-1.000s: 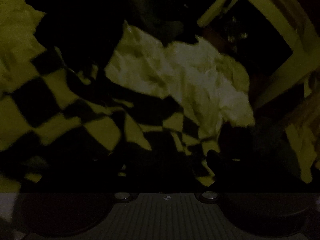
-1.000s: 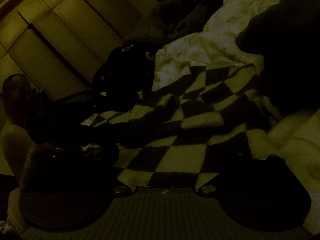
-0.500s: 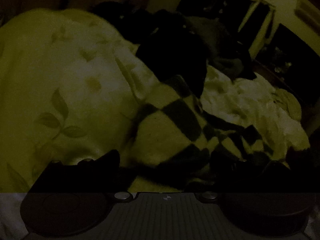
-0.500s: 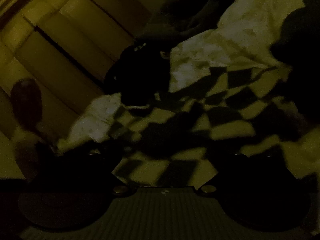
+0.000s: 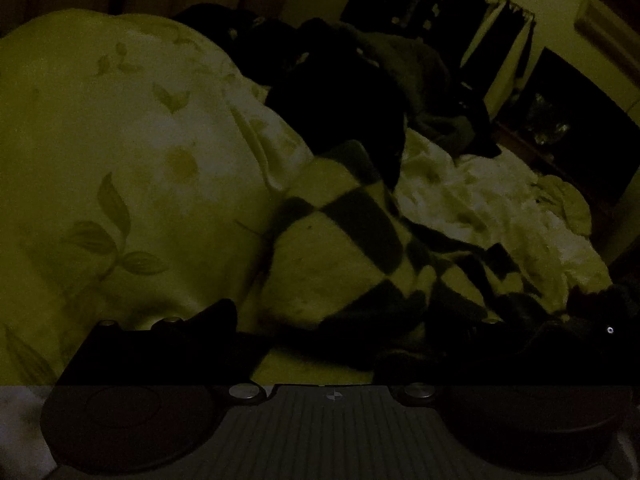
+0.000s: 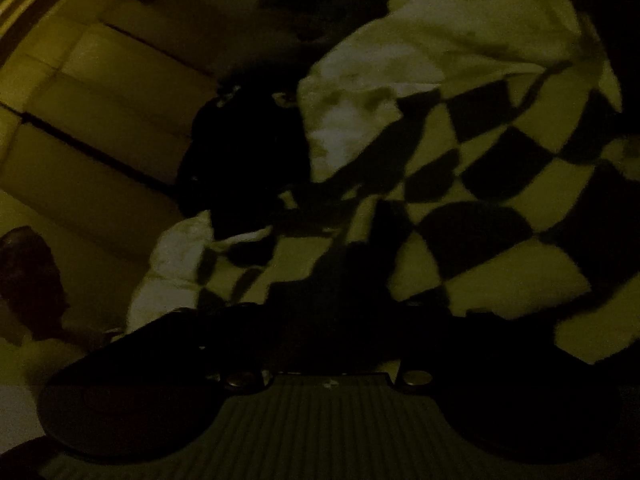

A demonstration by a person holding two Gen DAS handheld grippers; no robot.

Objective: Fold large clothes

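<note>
A bed (image 5: 500, 200) in pale leaf-print bedding carries a rumpled checkered blanket (image 5: 344, 240) and dark clothes (image 5: 360, 92).

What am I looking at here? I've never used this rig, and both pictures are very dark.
There is no robot arm: a person holds a two-finger gripper in each hand, and each picture comes from a fisheye camera on one gripper, looking forward along its fingers. The ribbed grey part at the bottom of each view is the tool itself.

The left wrist view shows a bed with a leaf-print duvet, a checkered cloth lying on it, and a pile of dark clothes behind. The left gripper has its jaws wide open with the checkered cloth between them, not gripped.

The right wrist view shows the same cloth, with pale cupboard doors beyond. The right gripper is closing its jaws at the cloth's edge; it is too dark to tell whether they grip it.
</note>
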